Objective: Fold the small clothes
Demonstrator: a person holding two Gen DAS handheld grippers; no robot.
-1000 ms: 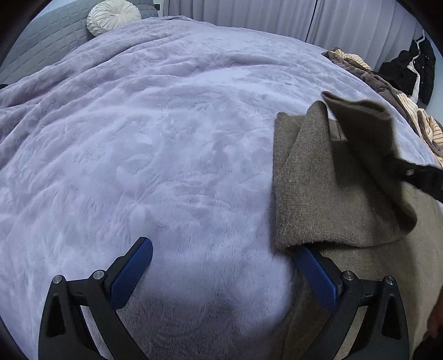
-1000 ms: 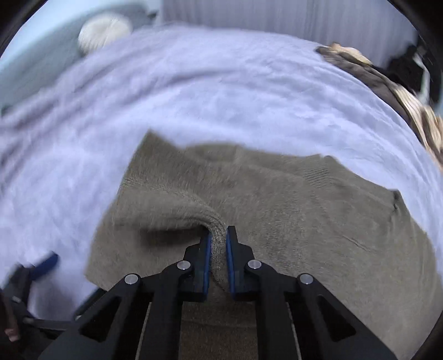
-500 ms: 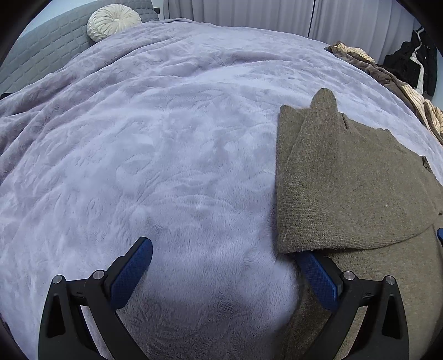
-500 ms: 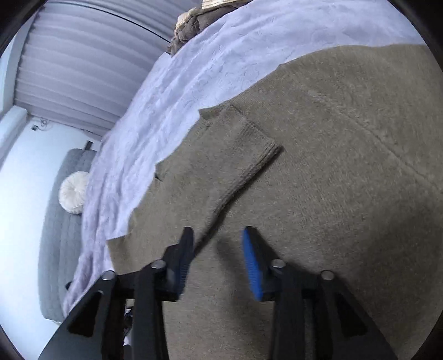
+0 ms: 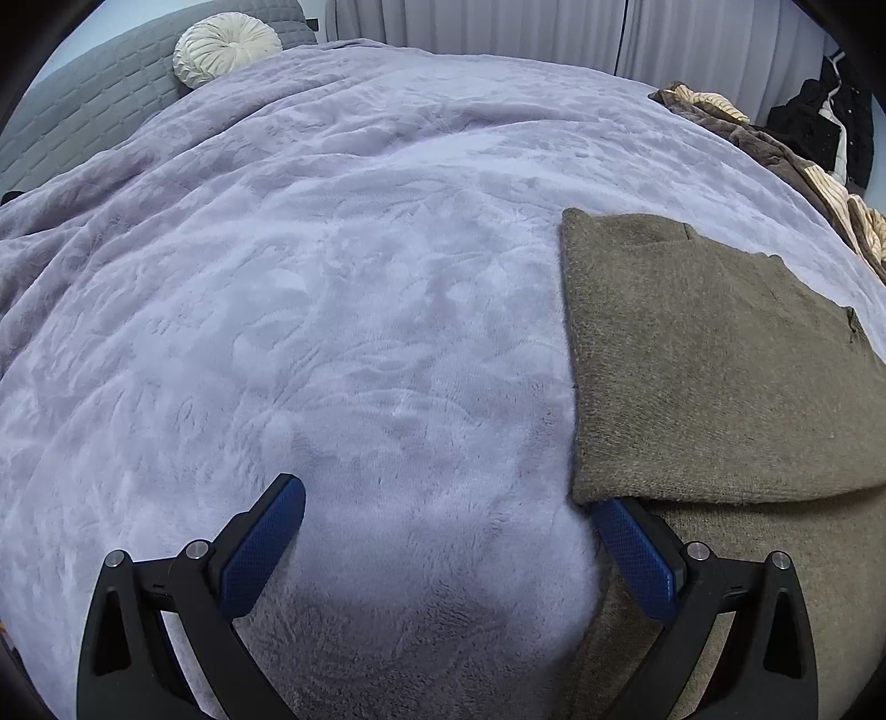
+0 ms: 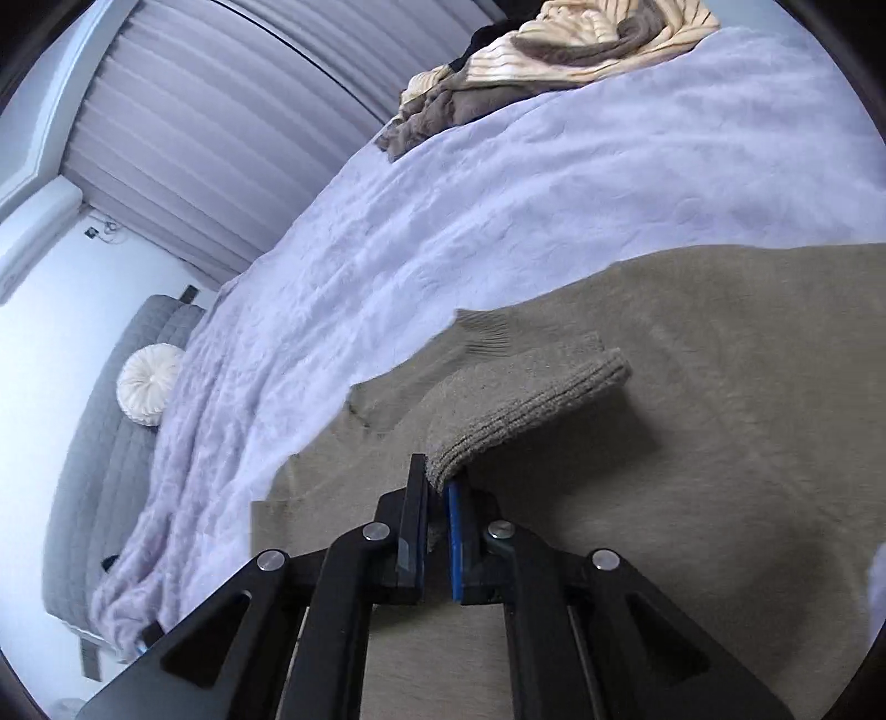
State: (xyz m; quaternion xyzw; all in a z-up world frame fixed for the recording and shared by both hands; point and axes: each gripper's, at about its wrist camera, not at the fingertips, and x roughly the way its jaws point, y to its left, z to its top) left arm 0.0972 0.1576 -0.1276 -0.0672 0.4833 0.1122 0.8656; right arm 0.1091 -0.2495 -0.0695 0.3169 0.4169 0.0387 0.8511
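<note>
A brown knitted sweater [image 5: 709,360] lies on the lilac blanket [image 5: 332,277], its left part folded over flat. My left gripper [image 5: 443,498] stands open at the near left corner of that fold. Its right finger [image 5: 637,559] is tucked under the folded edge, and its left finger rests over bare blanket. In the right wrist view the sweater [image 6: 720,498] fills the lower right. My right gripper [image 6: 437,476] is closing its jaws on the ribbed sleeve cuff [image 6: 531,404], whose end sits between the pads and lifts slightly off the body.
A round white cushion [image 5: 227,50] leans on the grey quilted headboard [image 5: 83,111] at the far left. A heap of striped and brown clothes [image 5: 775,155] lies along the far right edge of the bed, with curtains behind. The clothes heap [image 6: 554,50] also tops the right wrist view.
My right gripper laid the raised flap flat, opened, rolled and moved across the sweater, then closed on the sleeve cuff. The left gripper has stayed where it was.
</note>
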